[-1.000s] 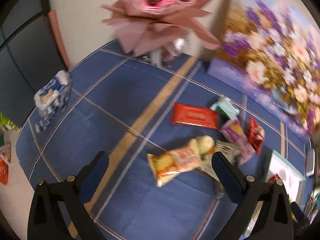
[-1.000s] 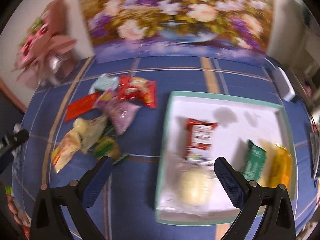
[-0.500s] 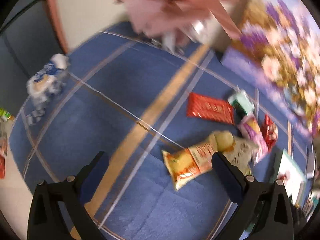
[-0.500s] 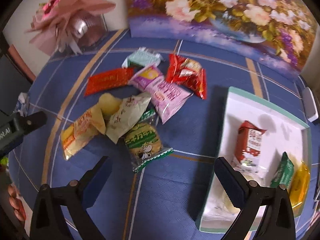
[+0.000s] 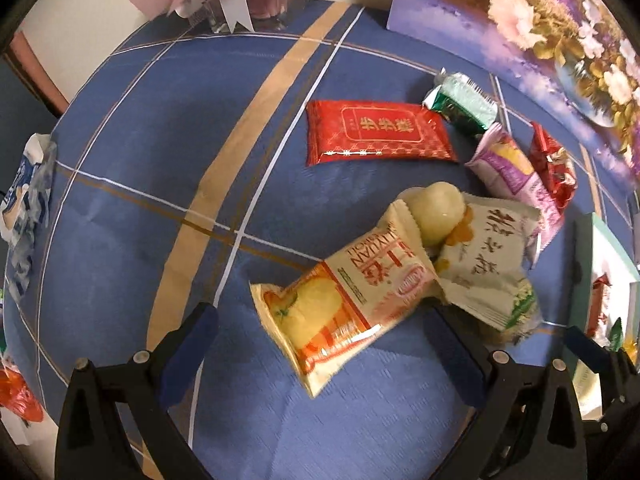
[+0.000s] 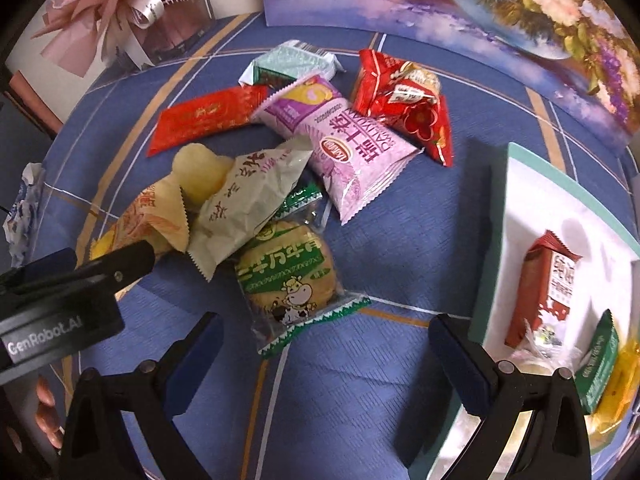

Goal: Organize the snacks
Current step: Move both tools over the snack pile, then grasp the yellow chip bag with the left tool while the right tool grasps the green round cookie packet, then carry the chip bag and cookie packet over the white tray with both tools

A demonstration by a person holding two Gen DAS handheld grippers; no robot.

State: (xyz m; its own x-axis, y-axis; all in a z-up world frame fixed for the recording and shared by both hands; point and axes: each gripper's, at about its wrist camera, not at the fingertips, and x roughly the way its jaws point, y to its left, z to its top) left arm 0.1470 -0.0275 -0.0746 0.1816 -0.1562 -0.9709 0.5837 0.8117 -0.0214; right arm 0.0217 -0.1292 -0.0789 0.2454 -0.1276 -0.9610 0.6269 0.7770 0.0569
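"GenRobot.AI" left gripper (image 6: pixel 120 264), "DALIYUAN" purple packet (image 6: pixel 344 148)

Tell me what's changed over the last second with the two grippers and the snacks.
The right gripper swung from over the tray to the snack pile; the left gripper closed in on the orange packet. Both jaws stayed open, nothing grasped; snacks unmoved.

Snack pile (image 6: pixel 280 184) left of tray (image 6: pixel 500 208)

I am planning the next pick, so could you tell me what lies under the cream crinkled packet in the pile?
Under the cream packet lie a green wrapper and the cow-printed biscuit pack's edge; the rest underneath is covered.
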